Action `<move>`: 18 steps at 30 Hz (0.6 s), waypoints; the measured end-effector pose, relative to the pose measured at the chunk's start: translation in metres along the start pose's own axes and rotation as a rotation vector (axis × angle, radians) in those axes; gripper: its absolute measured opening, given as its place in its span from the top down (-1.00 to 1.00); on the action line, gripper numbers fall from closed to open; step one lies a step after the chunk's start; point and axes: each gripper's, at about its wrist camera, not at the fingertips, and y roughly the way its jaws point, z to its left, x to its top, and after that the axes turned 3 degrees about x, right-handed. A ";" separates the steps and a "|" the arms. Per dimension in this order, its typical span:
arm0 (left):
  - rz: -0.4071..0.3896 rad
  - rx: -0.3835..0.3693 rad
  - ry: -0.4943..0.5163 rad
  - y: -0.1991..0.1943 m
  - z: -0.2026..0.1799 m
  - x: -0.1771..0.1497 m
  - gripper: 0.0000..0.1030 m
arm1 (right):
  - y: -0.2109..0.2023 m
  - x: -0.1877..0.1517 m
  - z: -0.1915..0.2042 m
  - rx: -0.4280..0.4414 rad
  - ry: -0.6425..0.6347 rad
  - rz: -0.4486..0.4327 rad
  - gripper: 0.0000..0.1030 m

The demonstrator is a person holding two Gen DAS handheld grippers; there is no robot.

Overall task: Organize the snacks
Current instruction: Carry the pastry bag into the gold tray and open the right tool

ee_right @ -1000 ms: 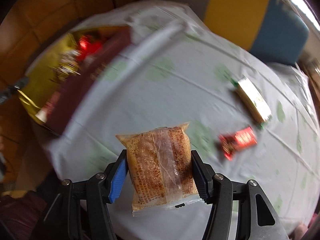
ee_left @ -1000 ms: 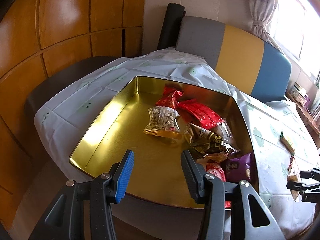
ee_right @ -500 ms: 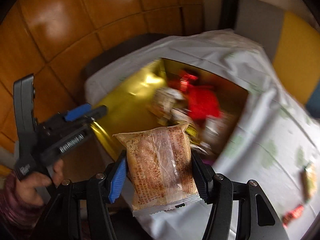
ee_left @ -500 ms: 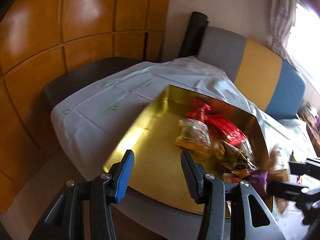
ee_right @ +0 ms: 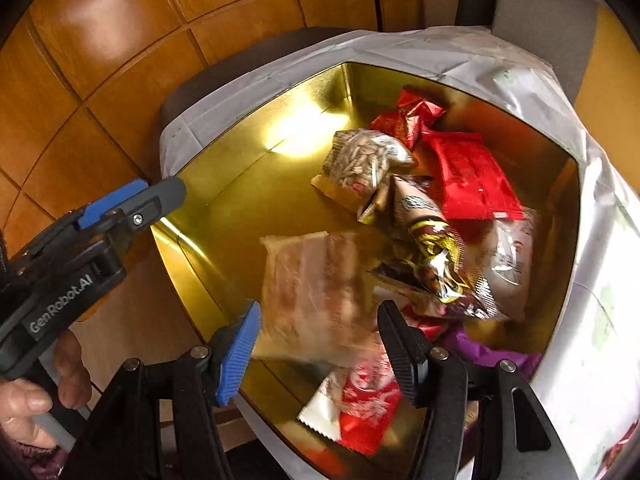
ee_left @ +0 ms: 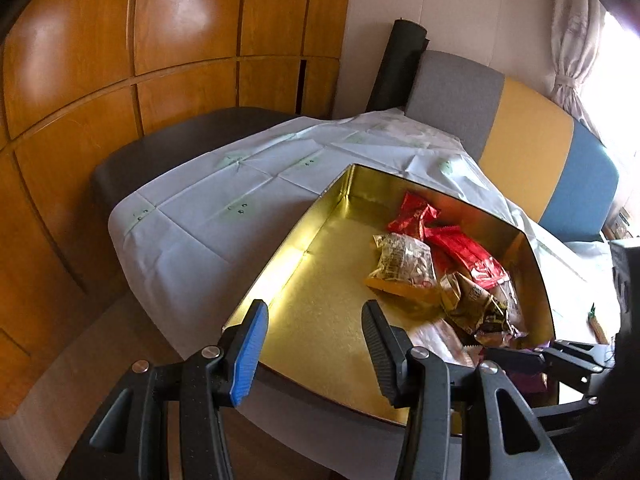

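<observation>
A white tablecloth with pale green prints [ee_left: 256, 184] covers the table and hangs over its near edge. Behind it stands a wall of glossy orange-brown wooden panels [ee_left: 120, 52]. A dark grey seat [ee_left: 172, 148] sits between the panels and the cloth. A padded bench back in grey, yellow and blue stripes [ee_left: 524, 152] rises behind the table, with a black roll [ee_left: 400, 64] leaning beside its grey end. A white tied curtain [ee_left: 572, 40] hangs at the bright window.

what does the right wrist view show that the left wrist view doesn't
Only the right wrist view: a hand gripping the left claw beside the tin. Only the left wrist view: the curtain and the bright window. Both: the gold tin, the red packets, the seed packet and a purple packet.
</observation>
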 end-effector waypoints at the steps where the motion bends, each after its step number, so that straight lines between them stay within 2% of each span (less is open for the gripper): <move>1: 0.001 -0.001 0.003 0.000 -0.001 -0.001 0.04 | -0.005 -0.001 -0.001 0.011 0.012 -0.014 -0.19; 7: -0.010 -0.022 0.039 -0.009 -0.013 -0.002 0.04 | -0.030 -0.001 -0.009 0.010 0.041 -0.102 -0.20; 12: -0.021 -0.038 0.072 -0.018 -0.023 -0.002 0.04 | -0.060 -0.014 -0.028 0.008 0.121 -0.174 -0.28; 18: -0.031 -0.060 0.118 -0.027 -0.040 -0.004 0.04 | -0.092 -0.032 -0.059 -0.055 0.180 -0.234 -0.28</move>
